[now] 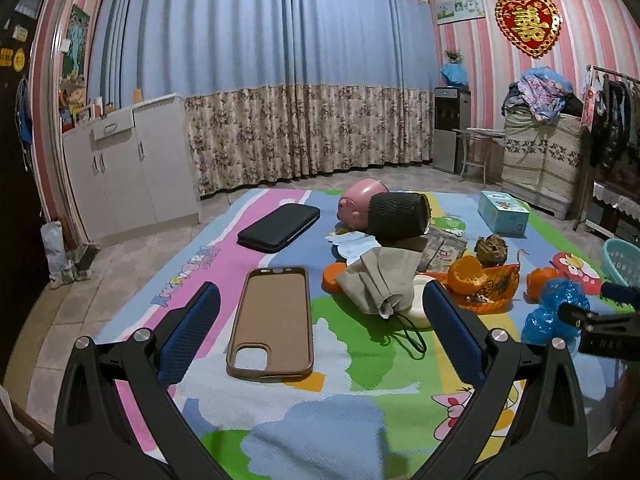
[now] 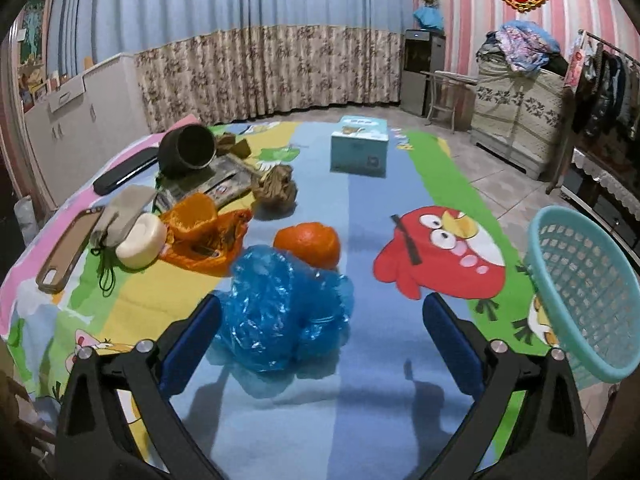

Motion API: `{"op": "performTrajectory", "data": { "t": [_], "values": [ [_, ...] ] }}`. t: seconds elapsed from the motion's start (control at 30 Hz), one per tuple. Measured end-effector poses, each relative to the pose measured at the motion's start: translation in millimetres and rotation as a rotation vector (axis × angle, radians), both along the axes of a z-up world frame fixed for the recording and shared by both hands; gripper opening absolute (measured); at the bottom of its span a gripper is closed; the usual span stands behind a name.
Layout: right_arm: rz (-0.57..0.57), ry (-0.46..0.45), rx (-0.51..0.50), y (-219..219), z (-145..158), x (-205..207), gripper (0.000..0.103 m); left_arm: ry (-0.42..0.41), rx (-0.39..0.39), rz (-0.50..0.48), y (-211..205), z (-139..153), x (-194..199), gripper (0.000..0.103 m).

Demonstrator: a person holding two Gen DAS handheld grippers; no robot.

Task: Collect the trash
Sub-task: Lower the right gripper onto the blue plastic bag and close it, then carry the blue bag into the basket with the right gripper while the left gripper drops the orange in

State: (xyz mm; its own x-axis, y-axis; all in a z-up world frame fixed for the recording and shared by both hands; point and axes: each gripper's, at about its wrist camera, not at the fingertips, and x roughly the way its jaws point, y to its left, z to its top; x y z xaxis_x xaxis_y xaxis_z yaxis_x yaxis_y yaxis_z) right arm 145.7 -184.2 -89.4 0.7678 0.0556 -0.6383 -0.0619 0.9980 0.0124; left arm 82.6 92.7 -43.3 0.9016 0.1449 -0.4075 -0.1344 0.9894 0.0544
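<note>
A crumpled blue plastic bag [image 2: 280, 308] lies on the cartoon mat, partly between the fingers of my right gripper [image 2: 322, 312], which is open with its pads clear of the bag. Behind the bag sits an orange peel [image 2: 308, 244]. Left of it, another peel half [image 2: 192, 216] rests on an orange wrapper [image 2: 216, 248], and a brown paper ball [image 2: 278, 188] lies further back. A teal mesh basket [image 2: 584, 292] stands at the right. My left gripper [image 1: 320, 304] is open over the mat, with a brown phone case [image 1: 272, 320] between its fingers, untouched. The blue bag [image 1: 554, 312] shows at its right.
On the mat are also a black case [image 1: 280, 226], a black cylindrical speaker [image 1: 396, 216], a pink piggy bank [image 1: 360, 200], a beige pouch [image 1: 380, 284], a white round box [image 2: 140, 246] and a tissue box [image 2: 360, 144]. A white cabinet [image 1: 128, 164] stands at the left.
</note>
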Motion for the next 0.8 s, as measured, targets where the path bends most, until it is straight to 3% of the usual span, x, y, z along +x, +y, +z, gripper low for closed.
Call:
{"op": "performTrajectory", "data": {
  "t": [0.07, 0.2, 0.3, 0.63, 0.8],
  "values": [
    [0.009, 0.019, -0.013, 2, -4, 3, 0.075, 0.011, -0.011, -0.005, 2, -1, 4, 0.098],
    [0.068, 0.056, 0.062, 0, -7, 5, 0.047, 0.013, 0.004, -0.008, -1, 1, 8, 0.098],
    [0.079, 0.049, 0.093, -5, -3, 5, 0.039, 0.015, 0.005, -0.022, -6, 3, 9, 0.098],
    [-0.006, -0.072, 0.127, -60, 38, -15, 0.039, 0.01, 0.028, -0.081, -51, 11, 13, 0.098],
    [-0.087, -0.106, 0.128, -110, 58, -19, 0.039, 0.062, 0.011, -0.14, -88, 8, 24, 0.098]
  ]
}}
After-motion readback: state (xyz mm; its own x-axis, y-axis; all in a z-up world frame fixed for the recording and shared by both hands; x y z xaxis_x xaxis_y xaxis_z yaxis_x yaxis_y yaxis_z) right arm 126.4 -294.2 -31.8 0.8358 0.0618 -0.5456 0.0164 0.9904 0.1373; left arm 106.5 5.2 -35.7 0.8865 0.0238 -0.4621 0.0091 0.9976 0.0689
